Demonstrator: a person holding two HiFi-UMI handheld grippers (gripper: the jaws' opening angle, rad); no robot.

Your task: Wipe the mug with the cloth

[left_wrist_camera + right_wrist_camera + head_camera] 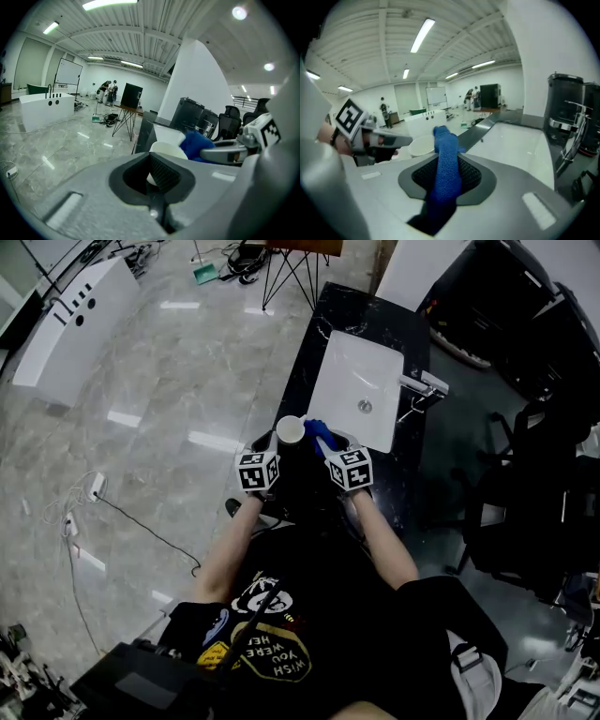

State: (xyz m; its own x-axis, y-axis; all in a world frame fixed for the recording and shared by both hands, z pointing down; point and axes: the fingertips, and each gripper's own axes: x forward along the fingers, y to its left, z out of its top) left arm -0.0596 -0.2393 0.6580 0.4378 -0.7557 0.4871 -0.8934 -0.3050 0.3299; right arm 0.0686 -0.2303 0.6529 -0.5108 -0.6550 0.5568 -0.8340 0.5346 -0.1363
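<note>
Jaws of the left gripper (152, 180), low and centre in the left gripper view, stand nearly together, with a sliver of the white mug (168, 149) caught between the dark pads. It looks like a pinch on the mug's wall or handle, though so little shows there that I cannot tell which part. The mug's open rim rises just above the jaws, at mid-frame.

In the head view the mug sits near the frame's centre, over the left edge of the black counter (323, 315). It lies between the two marker cubes, a little nearer the left one.

Just right of the rim, and against it, is the blue cloth (446, 159). The right gripper (446, 187) has its jaws pressed onto that cloth. In the right gripper view the fabric runs up from the bottom centre of the frame through the gap between the pads. It ends in a bunched tip beside the mug's rim, which shows left of centre.

Farther right and higher in the head view lies the white sink (342, 367), with its faucet (422, 386) at the basin's right edge.
</note>
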